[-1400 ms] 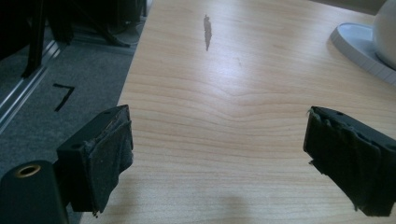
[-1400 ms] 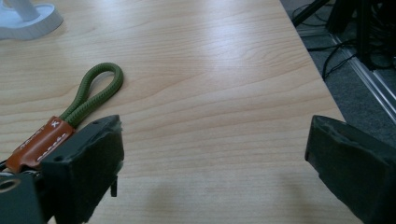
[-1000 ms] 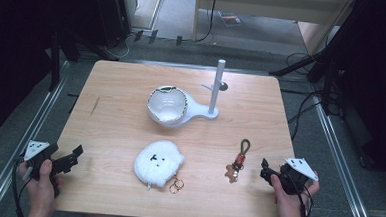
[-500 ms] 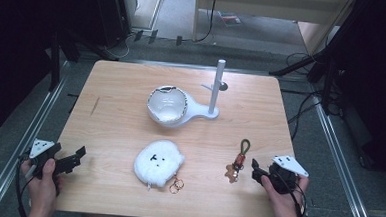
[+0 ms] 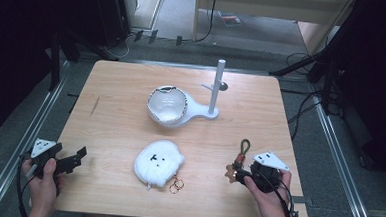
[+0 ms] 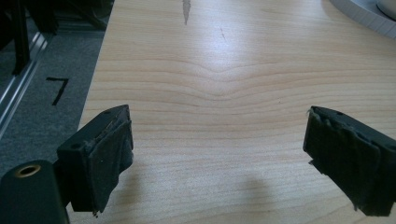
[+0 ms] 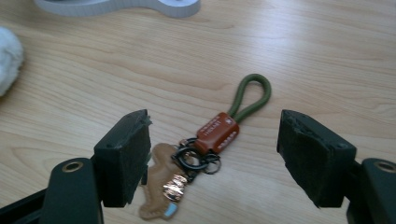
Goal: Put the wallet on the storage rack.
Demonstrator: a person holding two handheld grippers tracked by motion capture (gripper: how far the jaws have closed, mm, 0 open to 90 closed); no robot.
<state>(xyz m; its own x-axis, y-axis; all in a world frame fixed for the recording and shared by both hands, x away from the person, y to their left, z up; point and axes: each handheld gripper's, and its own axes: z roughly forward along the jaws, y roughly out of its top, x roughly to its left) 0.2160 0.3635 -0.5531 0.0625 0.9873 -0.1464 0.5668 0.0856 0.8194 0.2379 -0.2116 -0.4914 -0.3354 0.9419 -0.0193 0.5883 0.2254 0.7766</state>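
Keychain (image 7: pixel 215 132): green cord loop, brown leather tab | right gripper (image 7: pixel 215 158) fingers apart, closing

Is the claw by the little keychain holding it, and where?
No. The right gripper stands open around the brown leather keychain with green cord loop, pads not touching it.

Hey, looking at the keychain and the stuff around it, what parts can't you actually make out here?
- Keychain: stamped lettering on its brown tab, too small in the right gripper view.
- Its tan charm: partly behind the right gripper jaw there; a blur in the high view.
- Fluffy white pouch: cut off by that view's left edge.
- White stand: cropped at the left gripper view's corner.
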